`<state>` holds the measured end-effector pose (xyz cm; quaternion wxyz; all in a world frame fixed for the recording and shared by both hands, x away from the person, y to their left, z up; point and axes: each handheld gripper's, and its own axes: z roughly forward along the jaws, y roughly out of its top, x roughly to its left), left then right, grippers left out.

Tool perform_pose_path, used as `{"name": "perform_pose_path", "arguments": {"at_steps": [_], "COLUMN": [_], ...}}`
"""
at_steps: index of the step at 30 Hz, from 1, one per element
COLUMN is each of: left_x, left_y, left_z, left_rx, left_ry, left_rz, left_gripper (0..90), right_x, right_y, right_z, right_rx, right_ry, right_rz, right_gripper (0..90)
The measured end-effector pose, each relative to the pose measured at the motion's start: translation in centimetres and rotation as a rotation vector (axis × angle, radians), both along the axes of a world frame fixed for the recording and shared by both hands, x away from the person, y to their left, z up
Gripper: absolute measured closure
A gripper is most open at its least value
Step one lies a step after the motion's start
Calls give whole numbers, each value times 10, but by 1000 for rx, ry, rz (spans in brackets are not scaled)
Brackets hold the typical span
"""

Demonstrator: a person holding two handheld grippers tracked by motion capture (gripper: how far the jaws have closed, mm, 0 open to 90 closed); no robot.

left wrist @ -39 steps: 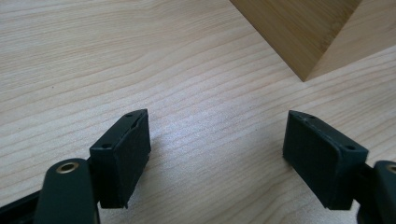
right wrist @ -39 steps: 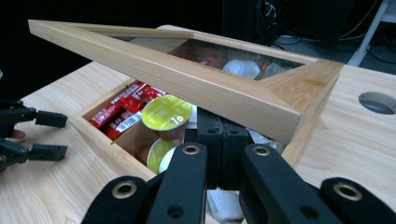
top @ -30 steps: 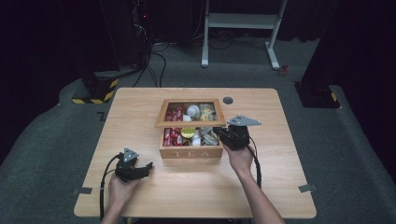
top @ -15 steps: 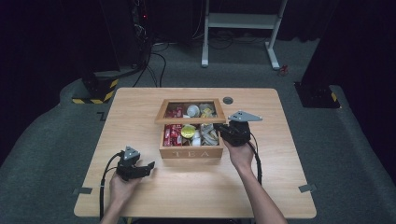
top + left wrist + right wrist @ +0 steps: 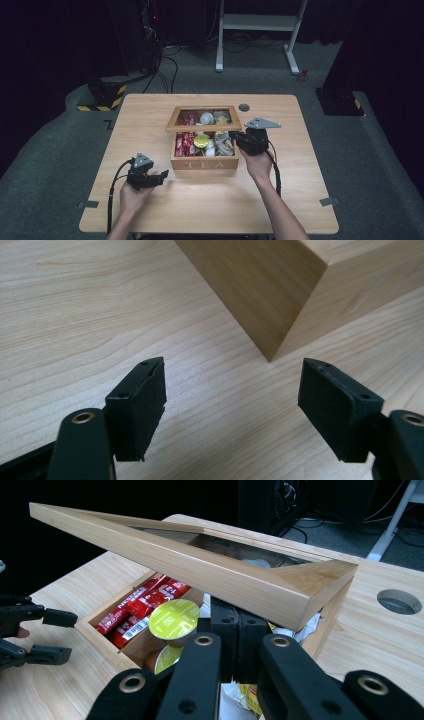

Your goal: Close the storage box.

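A wooden box marked TEA point(image 5: 205, 163) stands mid-table. Its glass-windowed lid point(image 5: 172, 123) is tilted up at the front. Inside lie red sachets point(image 5: 135, 612), a yellow-green capsule point(image 5: 175, 619) and white packets. My right gripper point(image 5: 240, 139) sits at the box's right front corner. In the right gripper view its jaws point(image 5: 237, 615) are pressed shut together just under the raised lid's front rail point(image 5: 200, 570). My left gripper point(image 5: 162, 175) rests low on the table left of the box, jaws wide open point(image 5: 232, 390) and facing the box's corner point(image 5: 300, 300) with nothing between them.
A round cable hole point(image 5: 244, 107) lies in the tabletop behind the box on the right. Bare wood surrounds the box on all sides. On the floor beyond the table are a white desk frame point(image 5: 260, 22) and dark cases with cables.
The right gripper has risen slightly at the lid's front edge, and the lid stands a little higher. The left gripper has stayed where it was.
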<state>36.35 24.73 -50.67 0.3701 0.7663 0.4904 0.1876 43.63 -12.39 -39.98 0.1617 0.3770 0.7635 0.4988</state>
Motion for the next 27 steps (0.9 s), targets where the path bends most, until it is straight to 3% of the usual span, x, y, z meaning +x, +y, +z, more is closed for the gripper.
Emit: {"name": "perform_pose_path", "arguments": {"at_steps": [6,9,16,21,27], "left_x": [2,3,6,11,14], "left_y": [0,-3,-9,-14,-19], "left_z": [5,12,27,34,43], "left_rx": [-11,-6,-38,-26,-50], "left_ry": [-2,-26,-71,-70,-92], "left_rz": [-11,-27,-58,-82,-98], "left_gripper": [282,289,305,319,323], "right_x": [1,1,4,3,4], "right_y": [-1,-1,0,0,0], "right_z": [1,2,6,7,8], "right_rx": [2,2,-5,0,-2], "right_ry": [2,3,3,6,1], "right_rz": [-1,-6,-5,-10,-8], "right_gripper": [893,892,890,891,891]}}
